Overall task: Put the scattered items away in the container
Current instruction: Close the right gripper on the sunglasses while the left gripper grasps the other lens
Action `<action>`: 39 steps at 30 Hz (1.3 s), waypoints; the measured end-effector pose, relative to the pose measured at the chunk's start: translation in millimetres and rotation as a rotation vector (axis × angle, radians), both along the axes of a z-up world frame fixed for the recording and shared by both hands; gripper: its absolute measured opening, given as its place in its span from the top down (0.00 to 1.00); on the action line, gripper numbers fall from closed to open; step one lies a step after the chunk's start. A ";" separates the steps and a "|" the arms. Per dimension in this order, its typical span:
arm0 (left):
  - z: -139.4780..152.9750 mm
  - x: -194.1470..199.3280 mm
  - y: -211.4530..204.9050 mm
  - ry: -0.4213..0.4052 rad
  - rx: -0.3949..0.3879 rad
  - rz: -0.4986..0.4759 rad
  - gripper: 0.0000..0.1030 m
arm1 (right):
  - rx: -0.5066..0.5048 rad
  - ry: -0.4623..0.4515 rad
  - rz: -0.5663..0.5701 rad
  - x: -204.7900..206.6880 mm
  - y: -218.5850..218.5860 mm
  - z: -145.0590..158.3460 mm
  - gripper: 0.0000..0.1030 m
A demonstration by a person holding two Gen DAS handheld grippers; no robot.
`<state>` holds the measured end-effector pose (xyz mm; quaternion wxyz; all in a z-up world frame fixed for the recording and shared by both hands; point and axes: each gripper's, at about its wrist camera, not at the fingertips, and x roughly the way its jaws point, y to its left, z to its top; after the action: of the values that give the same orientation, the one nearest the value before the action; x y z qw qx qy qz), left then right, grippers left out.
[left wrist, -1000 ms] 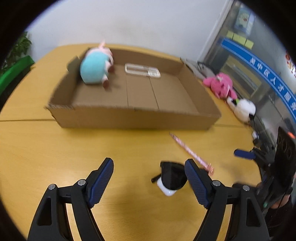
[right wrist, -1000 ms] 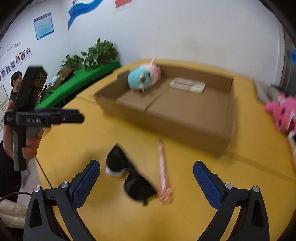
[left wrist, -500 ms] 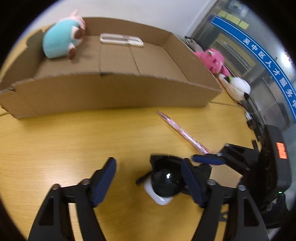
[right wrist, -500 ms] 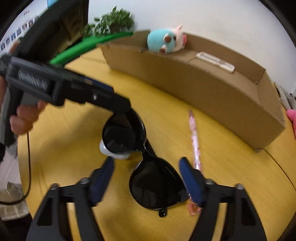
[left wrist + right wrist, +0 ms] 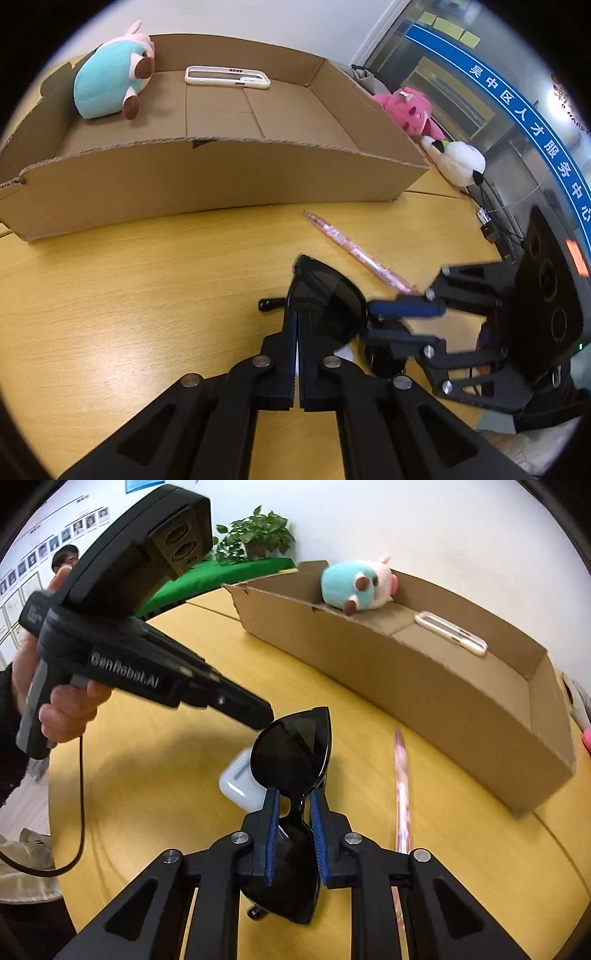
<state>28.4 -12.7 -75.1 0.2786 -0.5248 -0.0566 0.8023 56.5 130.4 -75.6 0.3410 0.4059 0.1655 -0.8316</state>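
Black sunglasses (image 5: 325, 295) (image 5: 291, 749) are held by both grippers just above the yellow table. My left gripper (image 5: 296, 317) is shut on the outer edge of one lens; it also shows in the right wrist view (image 5: 258, 716). My right gripper (image 5: 293, 801) is shut on the bridge of the sunglasses; it also shows in the left wrist view (image 5: 384, 321). A white earbud case (image 5: 240, 781) lies under the glasses. A pink pen (image 5: 354, 251) (image 5: 400, 794) lies beside them. The open cardboard box (image 5: 207, 173) (image 5: 424, 679) holds a teal plush (image 5: 107, 88) (image 5: 354, 587) and a white phone case (image 5: 227, 76) (image 5: 450, 633).
A pink plush (image 5: 406, 109) and a white plush (image 5: 458, 164) lie on the table to the right of the box. Cables (image 5: 495, 221) run past them. A green surface with a potted plant (image 5: 255, 539) stands beyond the table.
Both grippers have closed: the left on a lens, the right on the bridge. The sunglasses have tipped up off the earbud case.
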 end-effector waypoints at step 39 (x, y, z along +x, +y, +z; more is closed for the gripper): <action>-7.0 -54.3 15.3 -0.201 0.298 0.088 0.45 | -0.410 -0.245 -0.359 -25.4 47.9 1.3 0.93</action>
<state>-25.9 2.6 -82.1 0.3108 -0.5522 -0.2253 0.7401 31.2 178.3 -74.3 0.2805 0.4488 -0.1226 -0.8396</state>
